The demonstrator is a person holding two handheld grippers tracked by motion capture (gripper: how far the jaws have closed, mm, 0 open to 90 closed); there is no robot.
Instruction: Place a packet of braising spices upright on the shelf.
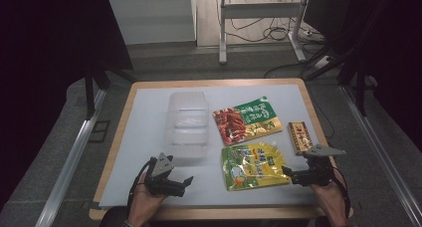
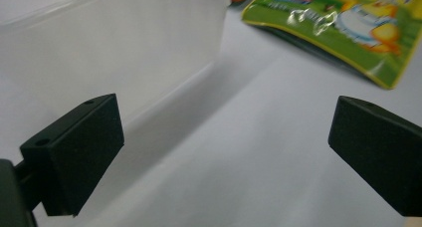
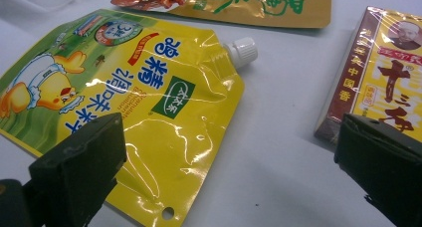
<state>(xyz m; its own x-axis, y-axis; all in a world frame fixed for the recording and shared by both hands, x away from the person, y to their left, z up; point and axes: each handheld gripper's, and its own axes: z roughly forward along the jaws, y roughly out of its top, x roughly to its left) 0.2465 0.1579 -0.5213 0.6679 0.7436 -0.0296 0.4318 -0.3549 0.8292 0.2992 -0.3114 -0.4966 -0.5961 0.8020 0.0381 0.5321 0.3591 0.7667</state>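
While both hands are resting near the front edge of the desk (image 1: 149, 95), the right tongs (image 1: 298, 174) are hovering released just beside the glossy yellow-and-green spouted pouch (image 1: 255, 165), with the jaws standing wide apart and nothing between them. They are pointing across the pouch's near corner, which looks like lining up for a grasp on its edge. That pouch is lying flat, white screw cap (image 3: 242, 52) turned toward the brown-and-yellow rectangular box (image 1: 300, 136) just beside it. Beyond it, a flat green-and-gold foil packet printed with red food (image 1: 247, 119) is lying. The left tongs (image 1: 180, 185) are also waiting released, close to the clear plastic lidless container (image 1: 187, 123), probably ready to steady it. As far as its clear walls show, the container is holding nothing.
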